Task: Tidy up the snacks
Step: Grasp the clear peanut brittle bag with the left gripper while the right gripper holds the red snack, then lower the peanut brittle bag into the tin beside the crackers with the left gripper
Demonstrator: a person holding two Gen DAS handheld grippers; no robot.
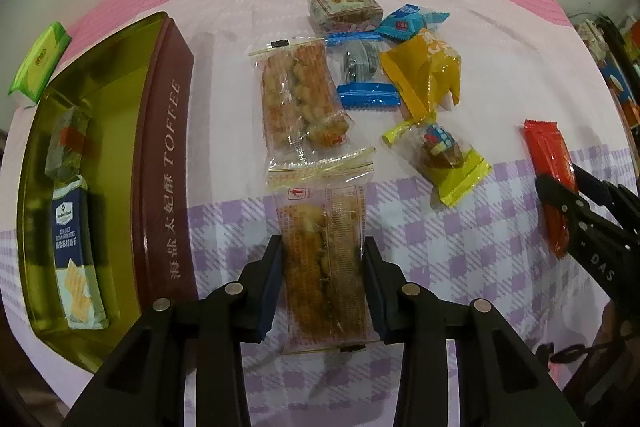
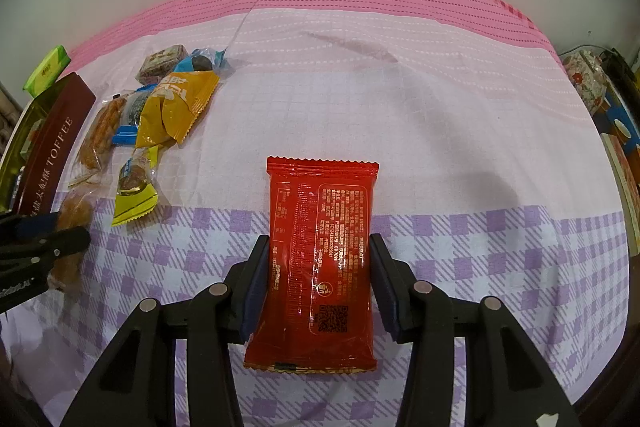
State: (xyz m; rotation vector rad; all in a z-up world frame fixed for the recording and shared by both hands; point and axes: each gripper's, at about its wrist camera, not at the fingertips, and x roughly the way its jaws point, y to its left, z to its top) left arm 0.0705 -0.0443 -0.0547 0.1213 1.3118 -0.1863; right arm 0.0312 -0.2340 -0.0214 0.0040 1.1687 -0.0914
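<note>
- Open brown-and-gold metal toffee tin: sits at left edge of the checked pink-and-lilac tablecloth. Inside: a navy-and-white cracker packet and a clear-wrapped sweet. A green tissue-style pack lies just beyond the tin's far left corner.
- Left gripper: no earlier frame to compare; pads bracket a clear-film packet of golden fried pastry sticks lying on the cloth just right of the tin. Pads look in contact w/ the film edges, so judged clenched on the packet, though grip depth is shallow.
- Risk: film is slick and crinkly; pads may grab wrapper only, so the packet could slip or swing on lift. Contents brittle; hard squeeze may crush them.
- Risk: a twin clear pastry packet touches or overlaps the held one's far seal; lift could drag it.
- Centre pile toward the far edge: blue-sealed clear pouch, yellow foil bag, yellow-ended candy wrap, small patterned box, blue wrapper. Still loose, not yet sorted.
- Right gripper: pads pressed on both long edges of a red glossy foil snack pack, near the cloth's front edge; grasping it.
- Risk: both grippers head for one tin; arms could collide at its right wall.
</note>
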